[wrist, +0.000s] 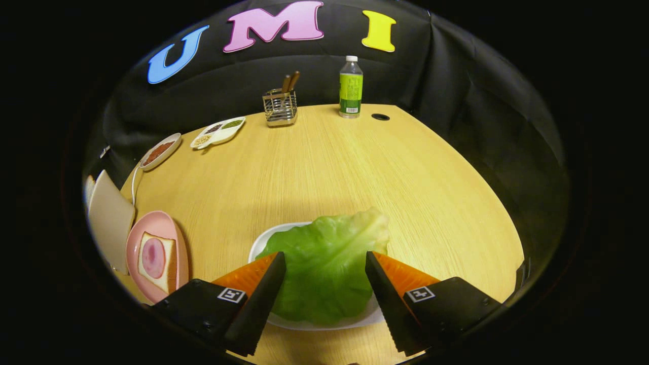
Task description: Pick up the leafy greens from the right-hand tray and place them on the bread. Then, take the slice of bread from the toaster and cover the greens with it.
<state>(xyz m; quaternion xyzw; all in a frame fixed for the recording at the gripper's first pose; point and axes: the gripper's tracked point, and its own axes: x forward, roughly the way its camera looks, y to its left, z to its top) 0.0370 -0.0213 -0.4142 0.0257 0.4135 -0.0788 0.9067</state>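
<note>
My gripper (324,259) spread wide over the leafy greens (324,268) on their white tray (259,246).
The fingers hide both leaf edges; the pale, glossy, veined leaf lies between them, bread (157,261) at nine o'clock.

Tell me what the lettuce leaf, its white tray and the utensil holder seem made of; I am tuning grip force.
The lettuce leaf, between the open gripper fingers, looks like glossy moulded plastic or rubber: even sheen, stiff veins. Its white tray looks like glazed ceramic or melamine, smooth and shiny; which, I cannot tell. The utensil holder seems polished metal wire, with bright reflective bars.
</note>
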